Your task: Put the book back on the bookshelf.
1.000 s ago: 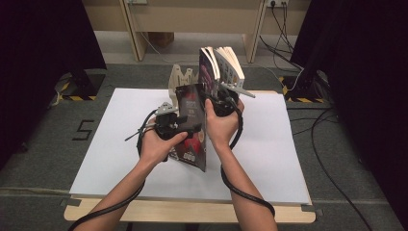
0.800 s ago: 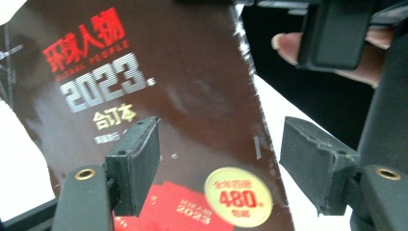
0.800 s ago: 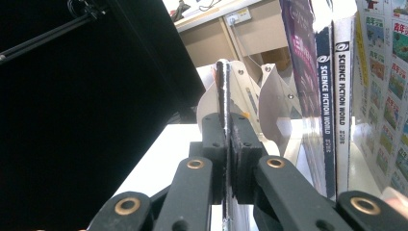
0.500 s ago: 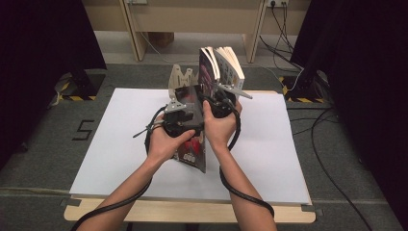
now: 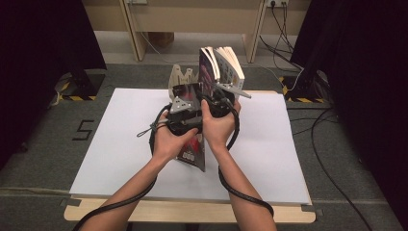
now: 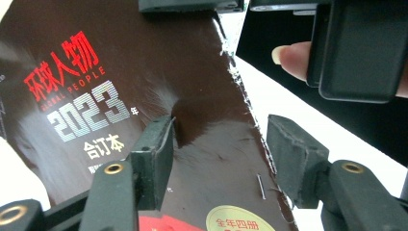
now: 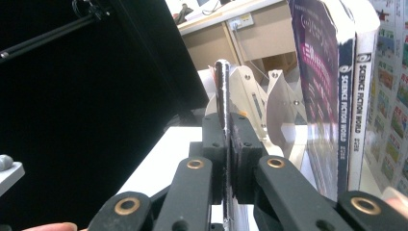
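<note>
Left gripper (image 6: 219,144) jaws just closing astride the magazine (image 6: 144,96) edge, not yet pinching; right gripper (image 7: 227,144) clamped on it beside the standing books (image 7: 337,96): handover likely imminent.

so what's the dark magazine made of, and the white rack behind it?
Magazine: glossy coated paper, by the look. The cover shows glare, dents softly, its edge is frayed, and a staple sits near it. Rack: looks like thin matte white sheet, plastic or painted metal, hard to say, with small screws.
</note>
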Demonstrator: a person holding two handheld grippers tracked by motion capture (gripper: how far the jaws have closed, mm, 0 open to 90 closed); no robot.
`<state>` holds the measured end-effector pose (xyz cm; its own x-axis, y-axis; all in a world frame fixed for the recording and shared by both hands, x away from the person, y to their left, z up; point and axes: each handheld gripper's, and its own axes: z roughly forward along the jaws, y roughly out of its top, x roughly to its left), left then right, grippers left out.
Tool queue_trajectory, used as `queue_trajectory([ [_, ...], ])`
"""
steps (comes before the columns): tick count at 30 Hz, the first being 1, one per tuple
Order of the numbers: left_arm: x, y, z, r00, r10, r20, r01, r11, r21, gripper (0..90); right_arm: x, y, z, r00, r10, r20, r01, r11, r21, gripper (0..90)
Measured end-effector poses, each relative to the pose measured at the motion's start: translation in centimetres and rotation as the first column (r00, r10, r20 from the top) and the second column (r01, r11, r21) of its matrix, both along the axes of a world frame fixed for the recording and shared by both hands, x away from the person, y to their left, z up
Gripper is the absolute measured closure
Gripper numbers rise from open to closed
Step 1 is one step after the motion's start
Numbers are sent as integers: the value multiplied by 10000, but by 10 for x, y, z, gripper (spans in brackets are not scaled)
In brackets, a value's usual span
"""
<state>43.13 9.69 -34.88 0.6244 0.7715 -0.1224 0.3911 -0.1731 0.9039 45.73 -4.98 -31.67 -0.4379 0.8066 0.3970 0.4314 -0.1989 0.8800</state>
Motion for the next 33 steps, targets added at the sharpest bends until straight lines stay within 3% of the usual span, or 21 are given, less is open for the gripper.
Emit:
queue_trajectory([
  [14,0,7,2,9989,229,420,-244,9991,354,533,-12,3,12,9975,21,705,-17,10000,-47,871],
  [29,-1,8,-8,9958,631,668,-686,9940,846,520,-16,7,5,9983,2,579,11,9997,-227,872],
  [33,0,6,-6,9938,766,811,-816,9948,607,474,-16,8,6,9981,-46,611,60,9997,-227,873],
])
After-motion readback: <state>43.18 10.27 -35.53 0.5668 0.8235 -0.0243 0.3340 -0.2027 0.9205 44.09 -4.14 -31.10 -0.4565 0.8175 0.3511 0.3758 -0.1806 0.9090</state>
